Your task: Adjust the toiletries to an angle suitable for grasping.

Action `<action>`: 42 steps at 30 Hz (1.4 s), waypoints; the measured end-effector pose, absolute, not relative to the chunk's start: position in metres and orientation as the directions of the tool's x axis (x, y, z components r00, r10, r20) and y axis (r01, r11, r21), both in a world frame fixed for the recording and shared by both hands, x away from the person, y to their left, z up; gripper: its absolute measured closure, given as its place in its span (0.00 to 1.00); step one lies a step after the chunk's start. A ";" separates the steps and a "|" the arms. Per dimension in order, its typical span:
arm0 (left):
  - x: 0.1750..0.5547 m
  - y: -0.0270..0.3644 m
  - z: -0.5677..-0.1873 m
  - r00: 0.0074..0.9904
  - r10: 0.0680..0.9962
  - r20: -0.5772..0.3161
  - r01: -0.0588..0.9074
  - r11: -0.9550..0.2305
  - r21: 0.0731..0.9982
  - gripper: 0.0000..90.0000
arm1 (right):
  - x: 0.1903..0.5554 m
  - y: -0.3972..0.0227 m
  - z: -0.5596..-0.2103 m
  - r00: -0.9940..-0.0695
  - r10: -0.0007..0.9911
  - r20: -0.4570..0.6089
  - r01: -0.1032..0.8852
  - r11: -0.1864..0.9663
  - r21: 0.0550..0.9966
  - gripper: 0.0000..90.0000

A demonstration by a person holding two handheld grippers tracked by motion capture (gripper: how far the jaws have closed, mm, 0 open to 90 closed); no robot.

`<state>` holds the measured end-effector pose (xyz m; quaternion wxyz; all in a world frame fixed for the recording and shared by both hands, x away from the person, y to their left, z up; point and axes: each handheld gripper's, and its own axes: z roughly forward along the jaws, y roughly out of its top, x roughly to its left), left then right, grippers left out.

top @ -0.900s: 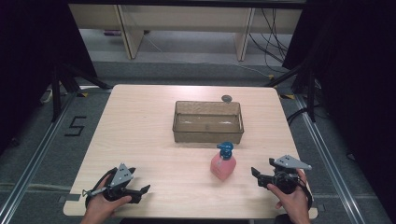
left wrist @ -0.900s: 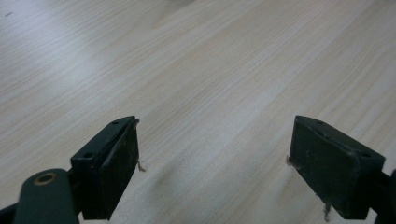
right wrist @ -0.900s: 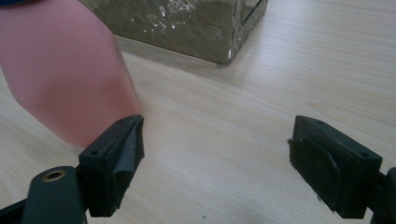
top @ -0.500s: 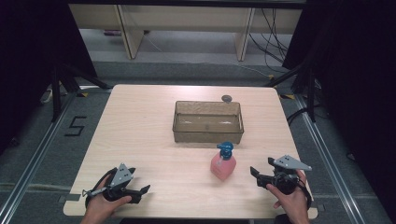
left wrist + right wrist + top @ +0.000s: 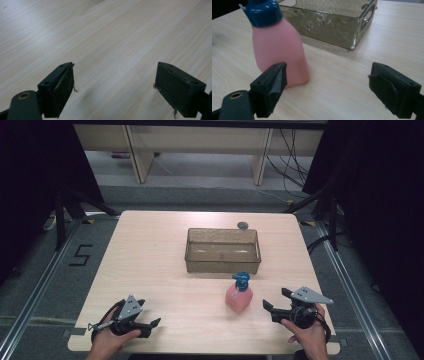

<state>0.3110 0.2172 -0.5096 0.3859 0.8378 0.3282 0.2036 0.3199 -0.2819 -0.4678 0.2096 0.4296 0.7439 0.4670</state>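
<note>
While both hands rest at the near edge of the worktop [image 5: 150, 250], each claw sits low over the wood with its jaws apart and nothing between them. Left claw [image 5: 150, 325]: near-left corner, held by the left hand [image 5: 107, 342]; its own view has bare wood grain between the jaws. Right claw [image 5: 272, 307]: near-right, held by the right hand [image 5: 307, 337], jaws pointing toward the pink bottle [image 5: 238, 295]. Bottle stands upright with a blue cap [image 5: 241, 280], just left of the right claw and apart from it, near the front wall of the clear bin [image 5: 222, 265]. Bin sits mid-worktop. A small dark round object [image 5: 243, 225] lies just behind the bin's far rim.
</note>
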 end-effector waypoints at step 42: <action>0.313 0.217 -0.511 0.703 0.704 0.099 0.383 -0.493 0.782 0.17 | 0.323 -0.256 -0.458 -0.628 0.775 0.073 0.370 0.215 0.904 0.17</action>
